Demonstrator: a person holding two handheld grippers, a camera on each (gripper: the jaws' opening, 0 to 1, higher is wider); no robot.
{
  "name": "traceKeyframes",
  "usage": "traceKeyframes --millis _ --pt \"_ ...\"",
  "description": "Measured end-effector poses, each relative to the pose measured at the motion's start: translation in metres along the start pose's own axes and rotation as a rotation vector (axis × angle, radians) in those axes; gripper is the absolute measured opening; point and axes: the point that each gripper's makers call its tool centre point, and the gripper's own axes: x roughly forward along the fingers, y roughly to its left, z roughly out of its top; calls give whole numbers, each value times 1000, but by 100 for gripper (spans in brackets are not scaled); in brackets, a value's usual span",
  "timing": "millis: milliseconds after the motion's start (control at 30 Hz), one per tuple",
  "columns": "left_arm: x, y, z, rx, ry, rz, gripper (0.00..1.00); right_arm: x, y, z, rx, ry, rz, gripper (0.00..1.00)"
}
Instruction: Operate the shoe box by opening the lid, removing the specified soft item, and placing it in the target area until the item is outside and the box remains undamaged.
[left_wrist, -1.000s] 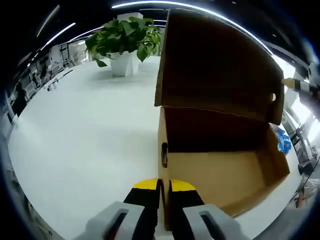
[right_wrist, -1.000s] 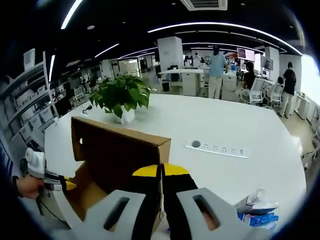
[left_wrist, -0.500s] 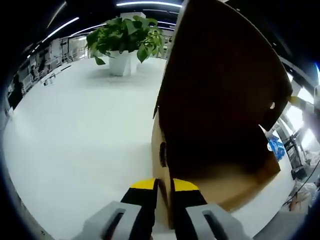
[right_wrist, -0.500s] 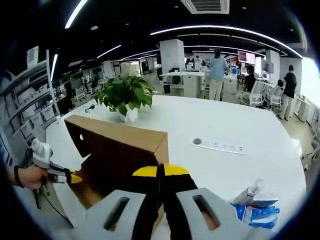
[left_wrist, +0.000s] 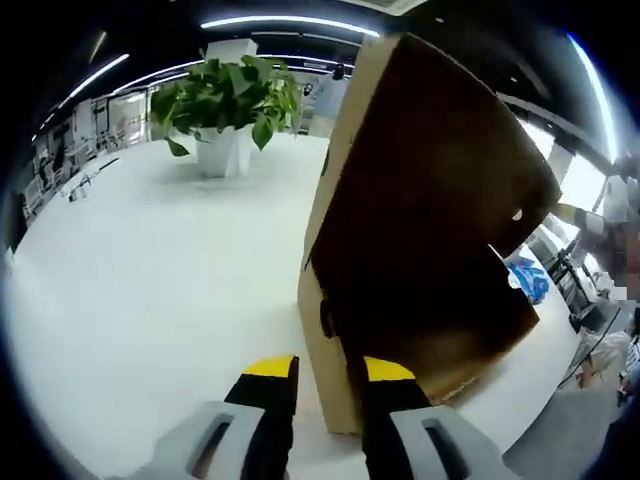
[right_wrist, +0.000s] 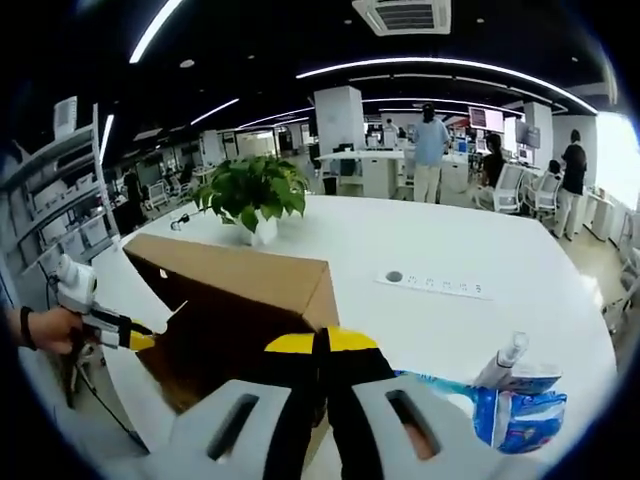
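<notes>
Cardboard shoe box stands on the white worktop, its lid tipped up over the dark inside. In the left gripper view the left tongs straddle the near wall of the box, one yellow-tipped finger outside and the other inside, with a little daylight on either side of the cardboard, so the jaws look slightly spread around the wall and I cannot tell that they press it. A dark oval hole shows in that wall just above them.

In the right gripper view the right tongs are pressed together, their yellow tips meeting at the raised edge of the lid; they seem to pinch that edge, though the contact itself is hidden behind them. The left tongs come in from the left, held in a hand.

Nothing soft can be made out inside the box; its floor is in shadow. A potted plant stands toward the far side of the worktop, a power strip lies flat to its right, and a blue-and-white package lies near the right tongs. People stand at desks in the background.
</notes>
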Motion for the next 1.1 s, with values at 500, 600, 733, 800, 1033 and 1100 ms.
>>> traceKeyframes --millis 500,600,733,800,1033,1100 --pt "-26 -26 13 14 -65 -58 25 -16 9 -30 17 -16 -3 0" --pt "-27 -27 11 14 -64 -57 25 -17 8 -35 35 -16 -2 0" --pt "-29 -33 10 2 -74 -75 25 -19 10 -41 40 -9 4 0" --pt "-30 -35 8 -5 -77 -84 24 -20 10 -44 42 -7 7 0" --pt "-33 -42 4 -2 -73 -108 24 -23 12 -58 59 8 10 0" --pt "-35 -44 5 12 -78 -114 24 -25 12 -65 69 20 11 0"
